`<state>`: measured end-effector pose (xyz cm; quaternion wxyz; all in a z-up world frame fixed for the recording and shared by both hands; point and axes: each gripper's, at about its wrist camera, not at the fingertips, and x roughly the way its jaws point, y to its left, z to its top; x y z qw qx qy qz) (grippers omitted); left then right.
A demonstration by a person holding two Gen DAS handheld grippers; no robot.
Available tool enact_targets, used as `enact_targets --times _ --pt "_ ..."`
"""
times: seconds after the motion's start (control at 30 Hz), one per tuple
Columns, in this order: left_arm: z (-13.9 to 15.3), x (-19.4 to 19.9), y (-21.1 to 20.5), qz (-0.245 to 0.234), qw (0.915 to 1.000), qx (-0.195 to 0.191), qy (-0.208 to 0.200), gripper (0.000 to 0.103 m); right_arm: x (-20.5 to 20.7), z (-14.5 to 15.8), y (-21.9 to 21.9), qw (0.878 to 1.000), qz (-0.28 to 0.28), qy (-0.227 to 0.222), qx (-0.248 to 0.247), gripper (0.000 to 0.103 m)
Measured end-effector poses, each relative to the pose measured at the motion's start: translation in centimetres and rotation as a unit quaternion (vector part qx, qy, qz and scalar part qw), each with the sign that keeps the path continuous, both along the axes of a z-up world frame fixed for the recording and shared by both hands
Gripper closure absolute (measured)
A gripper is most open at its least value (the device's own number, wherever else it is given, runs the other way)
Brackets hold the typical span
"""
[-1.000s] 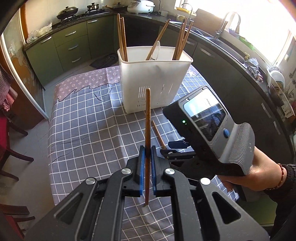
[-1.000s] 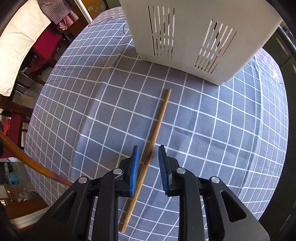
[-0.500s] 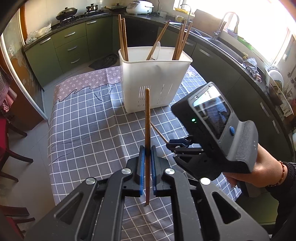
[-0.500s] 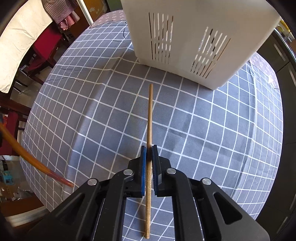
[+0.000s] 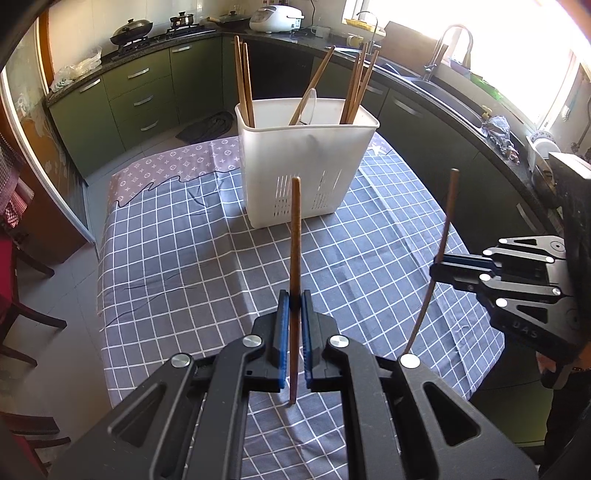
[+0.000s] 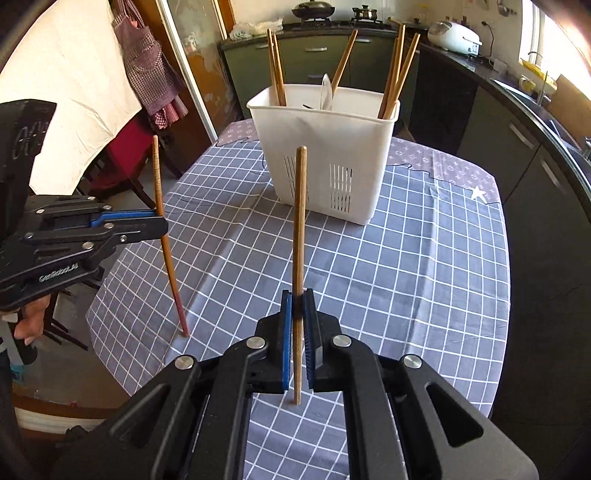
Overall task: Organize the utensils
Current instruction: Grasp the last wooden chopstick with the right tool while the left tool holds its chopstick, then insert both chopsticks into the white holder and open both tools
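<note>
Left wrist view covers the sink side of the kitchen: the faucet (image 5: pixel 448 48), the bright window and the rice cooker (image 5: pixel 276 18) on the counter; the right wrist view instead covers the doorway side, with a white cloth (image 6: pixel 66 74) and a checked apron (image 6: pixel 144 51) hanging by the door, and red chairs beside the table.

Both views show the white utensil caddy (image 5: pixel 306 173) standing upright on the checked tablecloth (image 5: pixel 177 258), toward the far end of the table; several wooden chopsticks lean in its left and right ends, and a pale spoon-like utensil stands near its centre.

Left gripper (image 5: pixel 295 302): jaws closed tight on a darker chopstick (image 5: pixel 294 236); the stick stands nearly upright, its upper end lined up in front of the caddy wall, its lower end below the blue pads; in the right wrist view this stick (image 6: pixel 164 229) has a reddish lower tip close above the cloth.

Right gripper (image 6: pixel 297 306): jaws clamped on a lighter chopstick (image 6: pixel 300 221), also nearly upright and held above the table; in the left wrist view the same stick (image 5: pixel 439 258) is seen side-on, slightly tilted, well to the right of the left gripper's stick.

Markings: the left gripper body reads "GenRobot.AI" in the right wrist view; the right gripper body shows letters resembling "DAS" in the left wrist view, partly hidden.
</note>
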<state>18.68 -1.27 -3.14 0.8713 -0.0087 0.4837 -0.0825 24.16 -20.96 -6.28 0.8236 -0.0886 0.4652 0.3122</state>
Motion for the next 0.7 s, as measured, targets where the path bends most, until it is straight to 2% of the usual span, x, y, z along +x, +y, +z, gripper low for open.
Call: enact_targets --times 0.27,0.7 --pt "0.8 -1.2 -0.4 -0.006 0.9998 0.011 -0.016 0.097 -2.1 1.1 -3.2 1.0 -0.011 -0.012 0.024 0.096" --pt "2.0 -1.8 -1.1 -0.013 0.9994 0.019 -0.026 0.097 -1.9 1.8 -3.6 0.999 -0.009 -0.016 0.049 0.096"
